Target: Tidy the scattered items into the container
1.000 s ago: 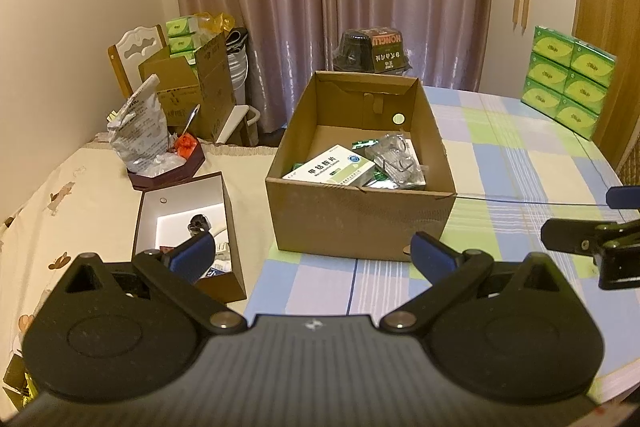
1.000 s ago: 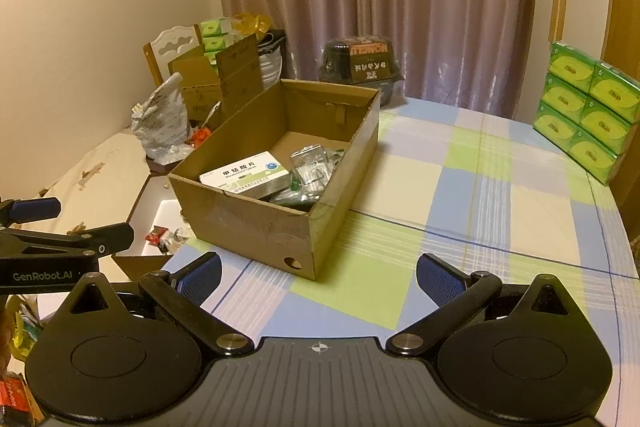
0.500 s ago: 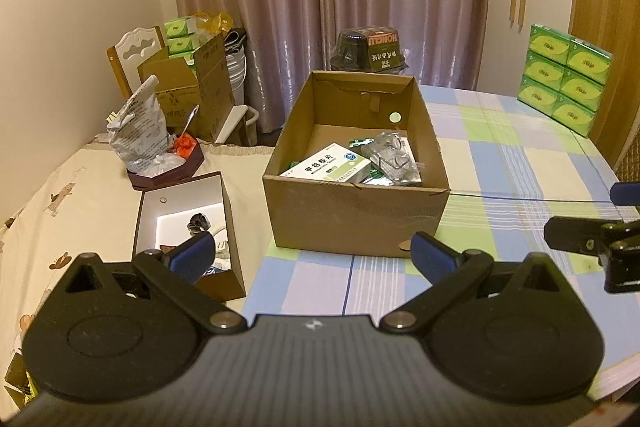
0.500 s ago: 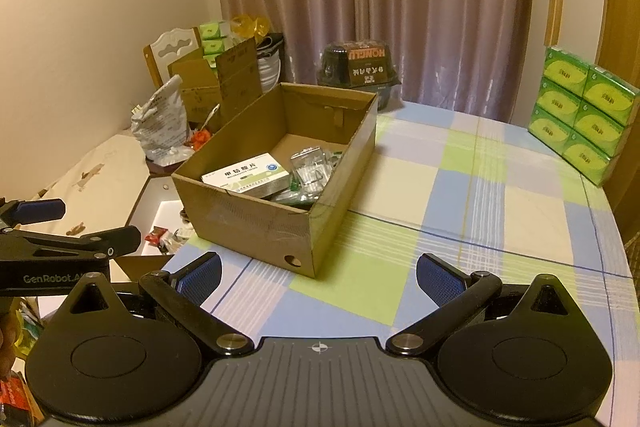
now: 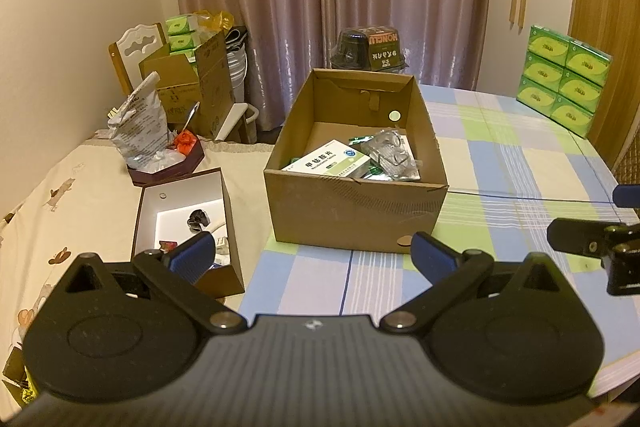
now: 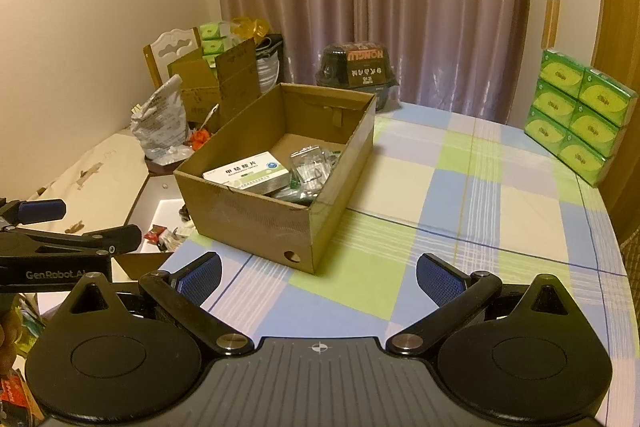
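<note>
Jaws wide, empty, both grippers: left gripper (image 5: 312, 253), right gripper (image 6: 318, 273). Open brown cardboard box (image 5: 356, 215) ahead on checked counter (image 6: 480, 195), long axis pointing away; small white-lined box (image 5: 180, 199) beside.

Carton (image 5: 352, 215) sits on table (image 5: 520, 163). In it: med box (image 5: 328, 161) at front-left, plastic packs (image 5: 390, 153) just right of that. Small open box (image 5: 180, 215) left of carton. Tissue stack (image 5: 564, 83) far right, behind carton.
</note>
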`<move>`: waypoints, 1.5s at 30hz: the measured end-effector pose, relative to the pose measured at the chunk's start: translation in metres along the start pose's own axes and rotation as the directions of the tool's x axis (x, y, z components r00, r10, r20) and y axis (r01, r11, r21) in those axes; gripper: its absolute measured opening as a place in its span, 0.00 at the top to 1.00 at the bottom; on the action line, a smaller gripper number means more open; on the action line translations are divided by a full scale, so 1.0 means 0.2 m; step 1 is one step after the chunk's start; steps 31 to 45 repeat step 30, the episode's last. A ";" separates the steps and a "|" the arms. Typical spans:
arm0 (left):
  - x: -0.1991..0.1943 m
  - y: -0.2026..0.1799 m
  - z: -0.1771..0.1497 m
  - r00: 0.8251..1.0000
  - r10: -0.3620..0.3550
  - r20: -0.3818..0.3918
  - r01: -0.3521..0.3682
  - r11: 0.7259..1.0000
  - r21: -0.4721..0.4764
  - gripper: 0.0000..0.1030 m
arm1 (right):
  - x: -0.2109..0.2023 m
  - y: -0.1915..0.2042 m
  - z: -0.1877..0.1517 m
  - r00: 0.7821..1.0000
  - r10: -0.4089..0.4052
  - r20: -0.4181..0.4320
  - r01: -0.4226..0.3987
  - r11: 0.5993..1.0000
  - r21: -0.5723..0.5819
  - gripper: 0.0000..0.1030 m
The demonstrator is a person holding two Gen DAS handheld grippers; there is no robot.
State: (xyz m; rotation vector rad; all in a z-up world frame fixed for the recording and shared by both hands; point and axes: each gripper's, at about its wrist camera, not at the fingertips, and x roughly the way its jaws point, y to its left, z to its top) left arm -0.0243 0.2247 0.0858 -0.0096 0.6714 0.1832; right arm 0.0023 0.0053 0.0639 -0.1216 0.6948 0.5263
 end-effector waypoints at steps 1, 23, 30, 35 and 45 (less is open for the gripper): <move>0.00 0.00 0.00 1.000 0.000 0.000 0.000 1.000 0.000 0.01 | 0.00 0.00 0.00 1.000 0.000 0.000 0.000 1.000 0.000 0.02; 0.00 0.03 -0.01 1.000 0.000 0.006 0.000 1.000 -0.005 0.01 | 0.01 0.00 -0.01 1.000 0.001 -0.003 -0.001 1.000 0.002 0.02; 0.00 0.02 -0.03 0.999 0.027 0.034 -0.027 1.000 0.003 0.01 | 0.01 0.00 -0.02 1.000 0.001 -0.002 -0.001 1.000 0.001 0.02; 0.00 0.02 -0.03 0.999 0.027 0.034 -0.027 1.000 0.003 0.01 | 0.01 0.00 -0.02 1.000 0.001 -0.002 -0.001 1.000 0.001 0.02; 0.00 0.02 -0.03 0.999 0.027 0.034 -0.027 1.000 0.003 0.01 | 0.01 0.00 -0.02 1.000 0.001 -0.002 -0.001 1.000 0.001 0.02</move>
